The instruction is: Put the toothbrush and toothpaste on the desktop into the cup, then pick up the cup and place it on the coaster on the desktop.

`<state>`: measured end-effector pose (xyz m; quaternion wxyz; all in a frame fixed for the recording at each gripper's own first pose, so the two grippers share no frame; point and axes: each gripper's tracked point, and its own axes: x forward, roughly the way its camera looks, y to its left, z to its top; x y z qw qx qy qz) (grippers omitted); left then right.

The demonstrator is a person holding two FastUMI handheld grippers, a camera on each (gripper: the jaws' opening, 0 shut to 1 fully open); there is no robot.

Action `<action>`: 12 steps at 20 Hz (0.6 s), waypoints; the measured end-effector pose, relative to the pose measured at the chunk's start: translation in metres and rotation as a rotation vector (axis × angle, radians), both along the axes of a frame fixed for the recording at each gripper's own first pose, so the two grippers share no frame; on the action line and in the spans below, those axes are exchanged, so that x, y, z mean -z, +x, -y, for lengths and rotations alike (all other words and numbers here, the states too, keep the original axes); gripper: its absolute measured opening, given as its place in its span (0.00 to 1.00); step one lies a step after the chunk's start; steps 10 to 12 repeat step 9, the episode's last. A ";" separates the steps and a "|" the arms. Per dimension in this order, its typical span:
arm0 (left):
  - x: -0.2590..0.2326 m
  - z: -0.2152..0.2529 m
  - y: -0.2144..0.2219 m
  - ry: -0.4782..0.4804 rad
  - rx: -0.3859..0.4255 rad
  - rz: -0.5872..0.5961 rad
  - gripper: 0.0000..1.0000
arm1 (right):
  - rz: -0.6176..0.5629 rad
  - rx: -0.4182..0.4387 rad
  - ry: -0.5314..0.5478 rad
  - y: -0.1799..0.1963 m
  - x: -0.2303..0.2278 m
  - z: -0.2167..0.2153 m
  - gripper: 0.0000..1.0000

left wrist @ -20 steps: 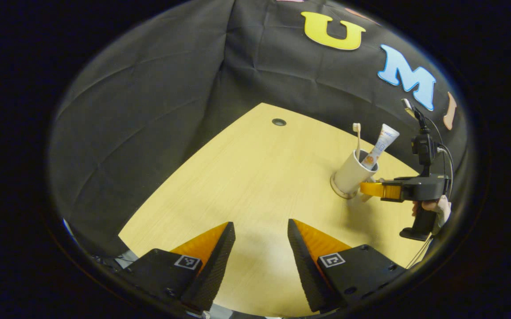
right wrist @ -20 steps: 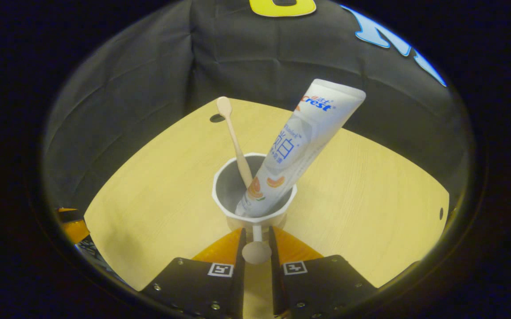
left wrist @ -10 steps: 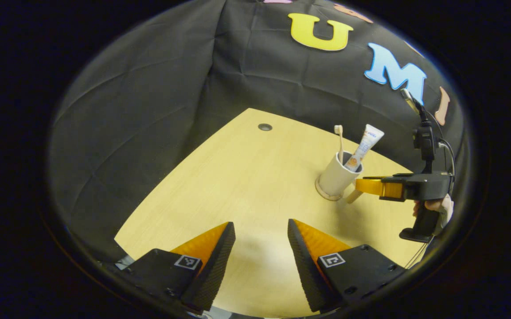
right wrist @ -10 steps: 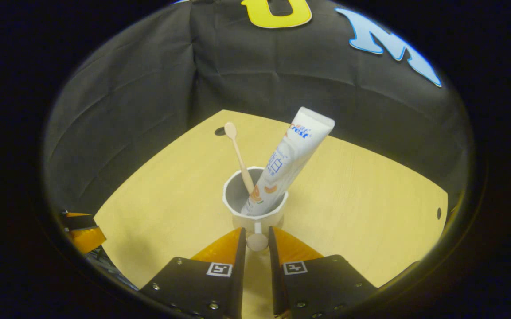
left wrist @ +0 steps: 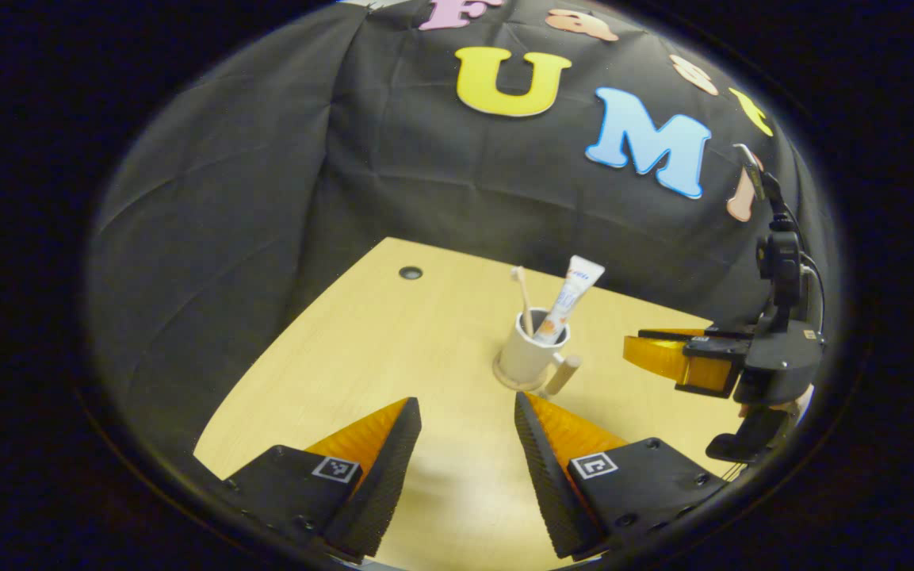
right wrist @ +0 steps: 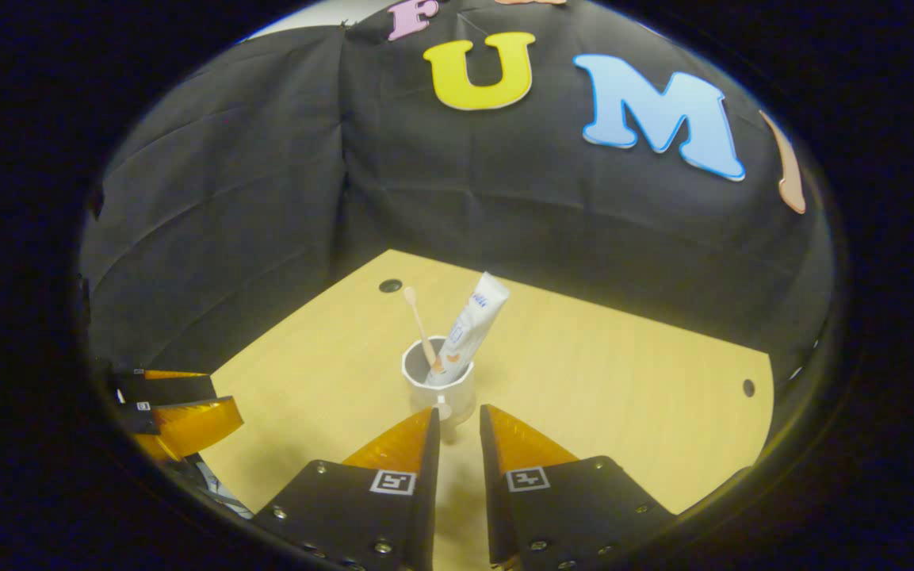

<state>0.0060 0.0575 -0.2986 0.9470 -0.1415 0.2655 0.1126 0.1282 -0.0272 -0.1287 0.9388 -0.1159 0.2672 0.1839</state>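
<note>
A white cup (left wrist: 526,357) stands upright on a round coaster (left wrist: 504,378) in the middle of the wooden desktop (left wrist: 393,349). The toothbrush (left wrist: 522,297) and the toothpaste tube (left wrist: 571,292) lean inside it. In the right gripper view the cup (right wrist: 434,377), toothbrush (right wrist: 418,317) and toothpaste (right wrist: 472,325) sit just beyond my right gripper (right wrist: 458,412). Its fingers stand a narrow gap apart with nothing between them, and the cup handle (right wrist: 445,408) is ahead of the tips. My left gripper (left wrist: 464,412) is open over bare desktop, short of the cup.
The right gripper (left wrist: 663,357) hangs to the right of the cup in the left gripper view. The left gripper (right wrist: 179,408) sits at the desktop's left edge. Round cable holes (left wrist: 410,273) (right wrist: 748,388) mark the desktop. Black cloth walls close the back.
My right gripper has let go of the cup handle and drawn back from it. The cup stays on the coaster. The left gripper has also pulled back, so the cup looks smaller.
</note>
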 end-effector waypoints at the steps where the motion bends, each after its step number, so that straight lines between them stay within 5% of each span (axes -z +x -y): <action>1: -0.006 0.003 0.006 0.010 0.020 0.034 0.82 | 0.047 0.020 0.009 -0.006 -0.020 0.007 0.25; 9: -0.071 0.006 0.056 0.107 0.085 0.341 0.82 | 0.358 0.158 0.125 -0.048 -0.155 0.046 0.24; 12: -0.071 0.006 0.056 0.107 0.085 0.341 0.82 | 0.358 0.158 0.125 -0.048 -0.155 0.046 0.24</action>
